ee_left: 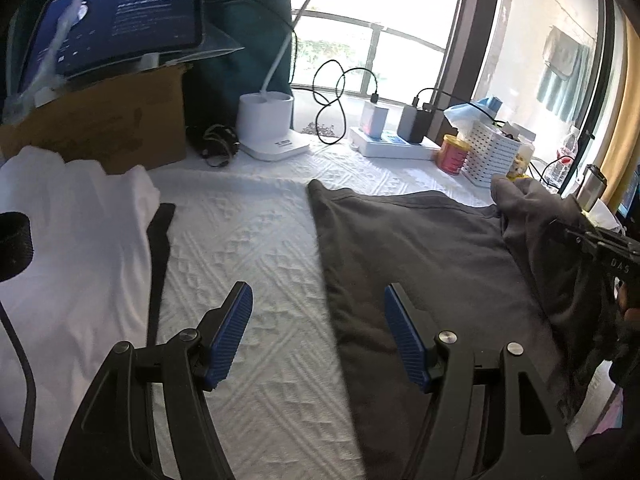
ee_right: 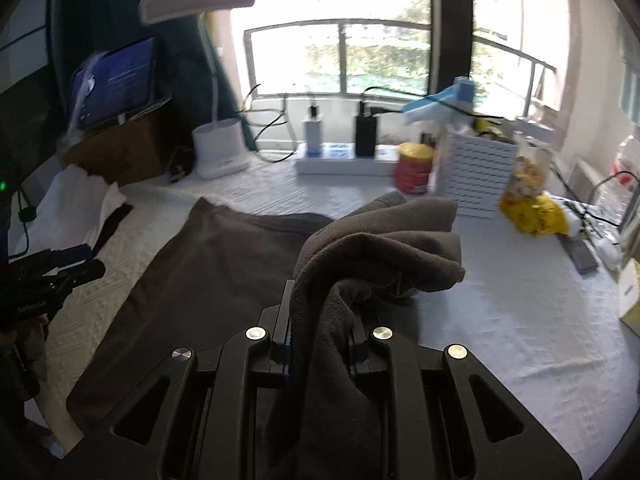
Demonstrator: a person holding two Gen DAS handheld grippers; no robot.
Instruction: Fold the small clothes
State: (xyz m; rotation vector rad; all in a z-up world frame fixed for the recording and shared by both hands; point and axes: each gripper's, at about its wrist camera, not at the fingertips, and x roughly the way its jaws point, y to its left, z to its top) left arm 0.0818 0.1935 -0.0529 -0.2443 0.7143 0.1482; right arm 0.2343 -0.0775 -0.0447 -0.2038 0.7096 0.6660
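A dark grey garment point(ee_left: 420, 248) lies spread on the white textured table cover point(ee_left: 248, 240). My left gripper point(ee_left: 318, 320) is open and empty, hovering over the garment's left edge, blue pads wide apart. My right gripper point(ee_right: 320, 320) is shut on a bunched fold of the grey garment point(ee_right: 224, 264) and holds it lifted above the flat part. The right gripper also shows at the right edge of the left wrist view point(ee_left: 600, 248). The left gripper shows at the left edge of the right wrist view point(ee_right: 52, 276).
A folded white garment point(ee_left: 76, 240) with a black piece under it lies at the left. Behind stand a cardboard box point(ee_left: 112, 120) with a tablet point(ee_left: 116, 20), a white desk lamp point(ee_left: 272, 128), a power strip point(ee_left: 396, 144), a red can point(ee_left: 454, 154) and a white basket point(ee_left: 494, 152).
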